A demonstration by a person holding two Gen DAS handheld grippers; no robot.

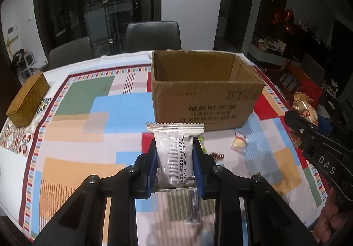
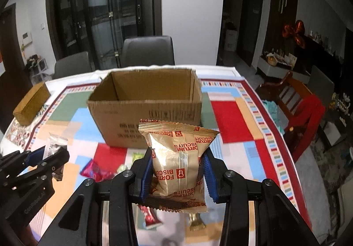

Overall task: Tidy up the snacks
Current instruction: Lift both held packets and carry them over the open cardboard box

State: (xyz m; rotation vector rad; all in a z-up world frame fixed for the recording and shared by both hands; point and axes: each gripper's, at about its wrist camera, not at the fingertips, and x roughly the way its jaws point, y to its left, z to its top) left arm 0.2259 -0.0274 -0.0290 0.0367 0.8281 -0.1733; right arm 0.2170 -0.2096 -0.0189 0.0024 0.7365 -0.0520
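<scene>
An open cardboard box [image 1: 205,98] stands upright on the table; it also shows in the right wrist view [image 2: 145,111]. My left gripper [image 1: 175,158] is shut on a silver-white snack packet [image 1: 174,151], held above the table in front of the box. My right gripper [image 2: 177,171] is shut on a gold Fortune Biscuits packet [image 2: 176,162], held in front of the box. The right gripper with its gold packet [image 1: 305,111] shows at the right edge of the left wrist view. The left gripper with its silver packet [image 2: 53,146] shows at the left of the right wrist view.
Loose snacks lie on the patterned tablecloth [image 1: 88,102]: a yellow-white candy [image 1: 239,143], a pink wrapper [image 2: 94,171], a red one [image 2: 151,218], a gold one [image 2: 195,221]. A woven box [image 1: 27,99] sits far left. Chairs [image 1: 152,35] stand behind the table.
</scene>
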